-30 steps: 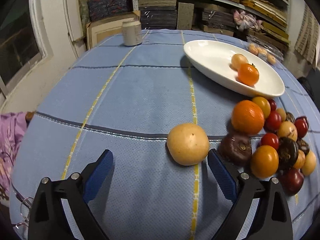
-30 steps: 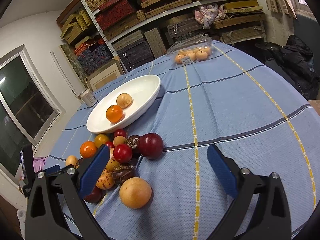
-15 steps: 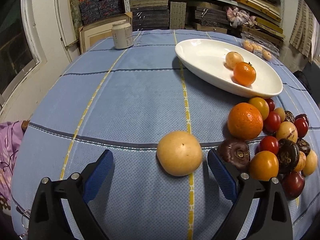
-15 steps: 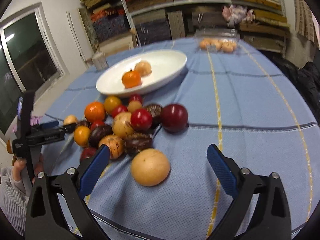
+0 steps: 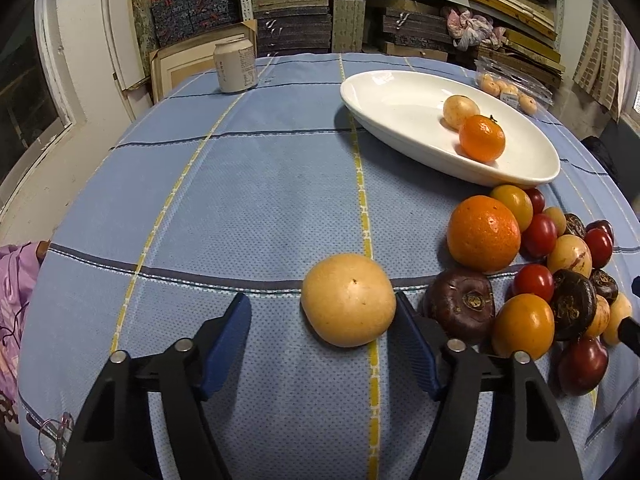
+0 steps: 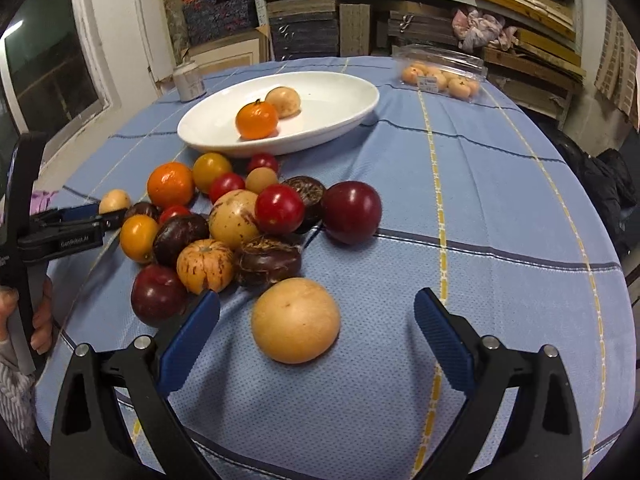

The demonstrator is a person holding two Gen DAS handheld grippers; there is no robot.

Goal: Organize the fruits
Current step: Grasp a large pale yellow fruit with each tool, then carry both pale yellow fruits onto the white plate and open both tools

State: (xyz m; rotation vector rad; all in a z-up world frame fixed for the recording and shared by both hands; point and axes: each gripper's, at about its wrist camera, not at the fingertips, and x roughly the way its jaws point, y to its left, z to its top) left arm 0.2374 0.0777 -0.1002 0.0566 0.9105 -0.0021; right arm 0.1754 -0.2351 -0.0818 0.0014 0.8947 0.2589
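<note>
The left tool (image 5: 320,328) has just been closing around the pale yellow fruit (image 5: 348,299), which lies on the blue table (image 5: 240,184) a little apart from the pile of fruits (image 5: 552,276). The fruit is between the two blue pads: the right pad (image 5: 414,346) seems to touch its side already, while the left pad (image 5: 226,346) is apart from it with bare cloth between, so I judge that the grip is not yet made. To do this step well, the tool should be moved a little toward the fruit's centre, so that both pads meet it at its widest part and at the same time; otherwise the one pad may push the round fruit and it rolls toward the dark brown fruit (image 5: 460,304) just beside it. The closing should be gentle, because the skin looks smooth and the fruit may slip or bruise. After that, the way to the white dish (image 5: 384,92) is free over the cloth; the dish already holds a small orange (image 5: 481,138) and a small pale fruit (image 5: 458,112). The right tool (image 6: 316,336) stands wide open with nothing held, and a second pale round fruit (image 6: 295,320) lies between its pads without touching them.
</note>
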